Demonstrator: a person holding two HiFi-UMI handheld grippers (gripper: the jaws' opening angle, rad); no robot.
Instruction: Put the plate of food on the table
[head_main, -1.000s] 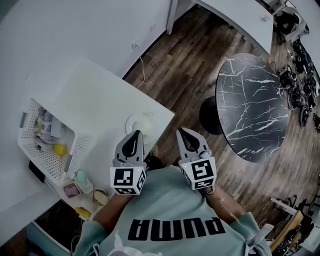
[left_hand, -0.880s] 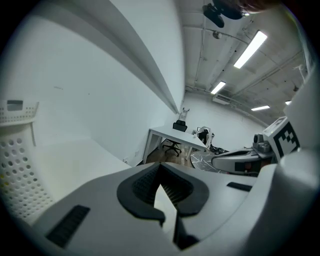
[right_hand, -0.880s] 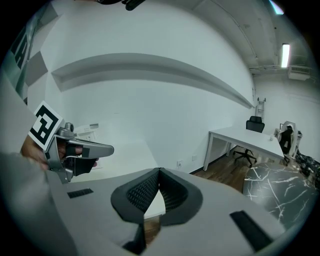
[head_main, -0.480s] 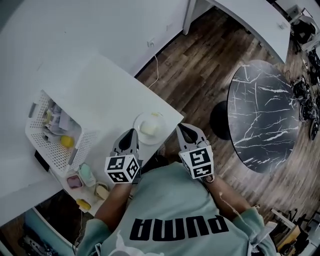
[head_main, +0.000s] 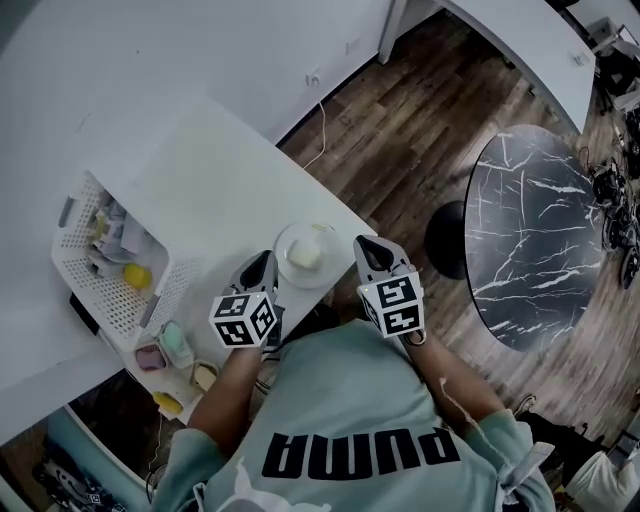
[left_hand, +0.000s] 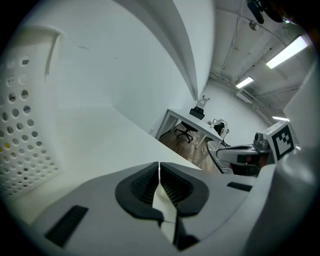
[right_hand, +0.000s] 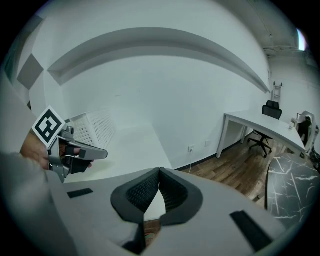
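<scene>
A white plate (head_main: 318, 279) with a pale lump of food (head_main: 305, 256) sits near the corner of the white table (head_main: 200, 190), seen in the head view only. My left gripper (head_main: 262, 268) is just left of the plate and my right gripper (head_main: 363, 245) just right of it, both a little short of its rim. In the left gripper view the left gripper (left_hand: 159, 165) has its jaws together with nothing between them. The right gripper (right_hand: 159, 171) is likewise shut and empty. The plate is hidden below the jaws in both gripper views.
A white perforated basket (head_main: 110, 262) with small items stands on the table's left end. Cups and small objects (head_main: 175, 347) sit on a lower shelf beside it. A round black marble table (head_main: 530, 240) stands on the wood floor to the right. A white desk (head_main: 520, 40) lies beyond.
Both grippers have sunk toward the table. The plate, which lay ahead of the left gripper, now lies between the two. Both stay shut.
</scene>
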